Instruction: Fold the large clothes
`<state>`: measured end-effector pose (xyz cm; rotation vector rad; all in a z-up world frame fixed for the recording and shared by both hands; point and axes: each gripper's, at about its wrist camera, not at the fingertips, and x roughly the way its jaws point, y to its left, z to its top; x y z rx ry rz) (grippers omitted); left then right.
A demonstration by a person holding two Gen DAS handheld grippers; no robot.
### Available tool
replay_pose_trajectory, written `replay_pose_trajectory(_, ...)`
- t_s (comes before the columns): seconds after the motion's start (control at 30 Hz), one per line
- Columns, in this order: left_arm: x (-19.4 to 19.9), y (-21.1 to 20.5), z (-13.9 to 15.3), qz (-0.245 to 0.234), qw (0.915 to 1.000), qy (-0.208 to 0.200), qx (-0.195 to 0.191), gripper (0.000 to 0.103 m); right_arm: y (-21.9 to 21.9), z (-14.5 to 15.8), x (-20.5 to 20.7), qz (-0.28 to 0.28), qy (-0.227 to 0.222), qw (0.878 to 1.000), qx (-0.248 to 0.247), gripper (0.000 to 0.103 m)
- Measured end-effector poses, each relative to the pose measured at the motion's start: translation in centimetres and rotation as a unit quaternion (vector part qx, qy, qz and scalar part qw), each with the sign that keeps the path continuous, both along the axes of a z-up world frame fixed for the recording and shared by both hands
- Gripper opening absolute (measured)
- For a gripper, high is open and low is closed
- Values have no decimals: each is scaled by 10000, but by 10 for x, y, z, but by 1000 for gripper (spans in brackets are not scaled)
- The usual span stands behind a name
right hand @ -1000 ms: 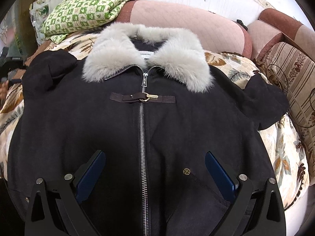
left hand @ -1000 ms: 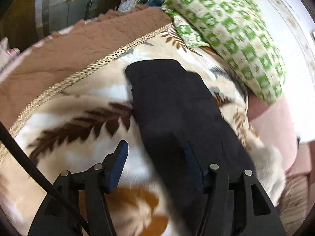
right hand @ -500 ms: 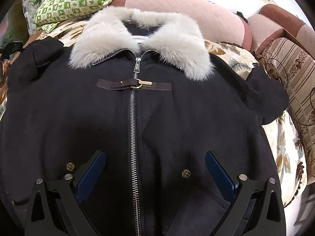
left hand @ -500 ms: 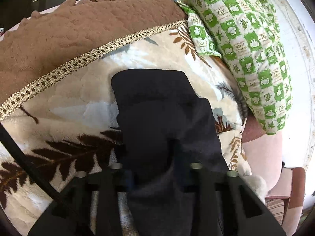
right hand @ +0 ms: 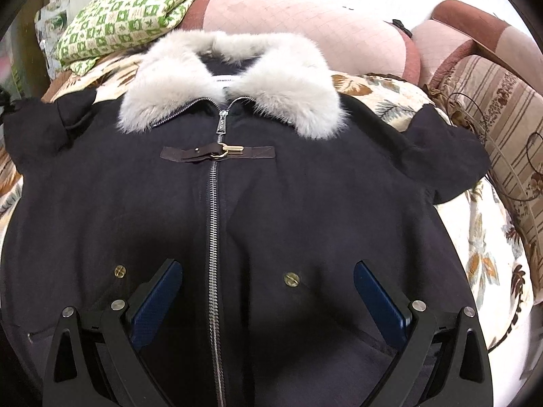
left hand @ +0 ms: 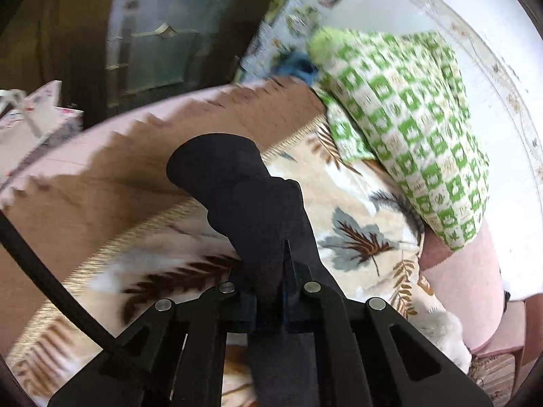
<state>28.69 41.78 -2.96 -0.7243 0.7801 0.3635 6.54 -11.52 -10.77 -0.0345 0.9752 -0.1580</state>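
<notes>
dark navy zip-front jacket (right hand: 271,210) lies face up, front closed, spread flat on the cream blanket with brown and grey leaf print (right hand: 488,237). pale grey fur collar (right hand: 230,78) sits at the far end, opened out to both sides. silver zipper (right hand: 213,237) runs down the middle; a brown leather strap with a brass clasp (right hand: 217,152) crosses it just below the collar. two brass snap buttons, one each side of the zipper, lower front.

left gripper (left hand: 269,302): jaws have just been closing and are now pinched tight on the jacket's dark sleeve (left hand: 244,196). cloth fills the gap between the blue pads and bunches up ahead of them. the sleeve end sticks out past the fingers, raised off the blanket, cuff pointing toward the brown quilted cover with a gold braid edge (left hand: 101,196). left view is motion-blurred.

right gripper (right hand: 268,302): jaws wide apart, nothing between the pads, hanging over the jacket's lower front with the zipper running up between the fingers. can't tell whether the fingertips touch the cloth.

the other sleeve (right hand: 448,156) lies out to the right on the blanket, near a striped floral cushion (right hand: 502,129).

green-and-white patterned folded cloth (right hand: 129,17) sits past the collar on the left, against the pink quilted bolster (right hand: 305,23).
</notes>
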Motion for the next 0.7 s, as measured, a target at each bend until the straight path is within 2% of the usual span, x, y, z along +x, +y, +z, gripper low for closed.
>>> replay_pose_trajectory(0.1, -28, 24, -1, 278, 9996, 38, -89, 9, -4, 3, -8, -59, -42, 9999, 82, 102)
replay_pose_trajectory(0.2, -44, 41, -20, 520, 9979, 260, -288, 9, -7, 4, -14, -115, -51, 9998, 141, 102)
replay_pose_trajectory(0.3, -57, 48, -38, 730, 9953, 401, -487, 9, -10, 5, -21, -162, -53, 9997, 190, 102)
replay_pose_trajectory(0.37, -61, 43, -40, 780, 9950, 453, -422, 9, -12, 7, -26, -192, -80, 9995, 227, 102)
replay_pose_trajectory(0.5, -68, 11, -8, 510, 9982, 265, 154, 9, -13, 11, -35, -195, -183, 9994, 219, 102)
replay_pose_trajectory(0.6, -70, -26, 25, 19, 9993, -115, 358, 8, -17, 9, -39, -227, -209, 9990, 324, 102)
replay_pose_trajectory(0.7, -67, -82, 54, -628, 9958, -453, 489, 8, -22, 5, -42, -270, -194, 9980, 542, 102)
